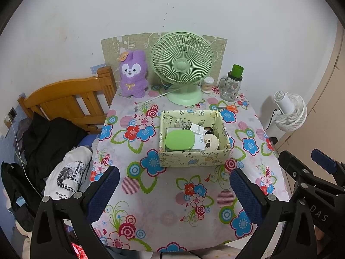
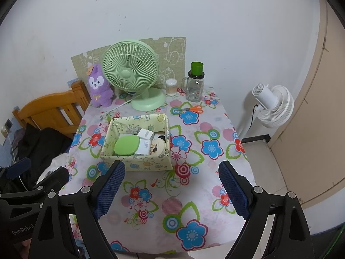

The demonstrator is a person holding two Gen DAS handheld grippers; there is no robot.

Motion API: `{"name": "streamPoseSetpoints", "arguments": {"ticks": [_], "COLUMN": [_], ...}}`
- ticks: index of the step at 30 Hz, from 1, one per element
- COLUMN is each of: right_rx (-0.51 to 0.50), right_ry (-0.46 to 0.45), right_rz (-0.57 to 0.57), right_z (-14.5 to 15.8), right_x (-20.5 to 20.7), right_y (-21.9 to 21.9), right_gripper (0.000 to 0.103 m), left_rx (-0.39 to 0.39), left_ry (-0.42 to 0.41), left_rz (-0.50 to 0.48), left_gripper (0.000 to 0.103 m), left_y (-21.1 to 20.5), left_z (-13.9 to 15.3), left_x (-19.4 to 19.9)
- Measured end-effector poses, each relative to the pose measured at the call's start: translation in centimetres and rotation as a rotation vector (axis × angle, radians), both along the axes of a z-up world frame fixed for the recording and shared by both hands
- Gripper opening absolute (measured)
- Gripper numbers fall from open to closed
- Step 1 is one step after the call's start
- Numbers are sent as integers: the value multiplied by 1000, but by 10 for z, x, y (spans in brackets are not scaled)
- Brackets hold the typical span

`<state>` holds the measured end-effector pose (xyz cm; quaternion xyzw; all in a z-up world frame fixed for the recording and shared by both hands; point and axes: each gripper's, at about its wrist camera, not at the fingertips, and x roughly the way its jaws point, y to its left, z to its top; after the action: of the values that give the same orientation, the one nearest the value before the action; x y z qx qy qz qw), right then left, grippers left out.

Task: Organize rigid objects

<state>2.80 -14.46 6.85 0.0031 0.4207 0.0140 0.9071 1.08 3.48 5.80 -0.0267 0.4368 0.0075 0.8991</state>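
Note:
A pale green patterned box [image 1: 192, 159] [image 2: 138, 163] sits mid-table. It holds a green rounded case [image 1: 179, 140] [image 2: 126, 145], white 45W boxes [image 1: 199, 140] [image 2: 145, 146], a round cream item [image 1: 210, 142] [image 2: 158, 147] and other small things. Orange-handled scissors [image 1: 228, 108] [image 2: 195, 109] lie behind the box to the right. My left gripper [image 1: 174, 192] is open and empty, over the near table, short of the box. My right gripper [image 2: 172, 191] is open and empty, also near the front edge.
A green desk fan [image 1: 182, 64] [image 2: 131, 73], purple plush rabbit [image 1: 132, 75] [image 2: 99, 86], cotton swab jar [image 1: 207, 84] [image 2: 171, 86] and glass mug with green cap [image 1: 231, 86] [image 2: 195, 84] line the back. A wooden bed frame [image 1: 69, 101] with clothes stands left; a white fan [image 2: 273, 105] right.

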Motion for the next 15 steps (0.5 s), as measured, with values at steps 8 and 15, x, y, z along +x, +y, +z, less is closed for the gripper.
{"name": "streamPoseSetpoints", "arguments": {"ticks": [8, 15], "right_rx": [1, 0], "right_ry": [2, 3], "right_rz": [-2, -1], "right_z": [0, 0], "right_x": [0, 0], "right_y": [1, 1], "right_gripper": [91, 91], "left_rx": [-1, -6], "left_ry": [1, 2], "left_rz": [1, -1], "left_gripper": [103, 103], "left_y": [0, 0], "left_z": [0, -1], "left_x": [0, 1]}}
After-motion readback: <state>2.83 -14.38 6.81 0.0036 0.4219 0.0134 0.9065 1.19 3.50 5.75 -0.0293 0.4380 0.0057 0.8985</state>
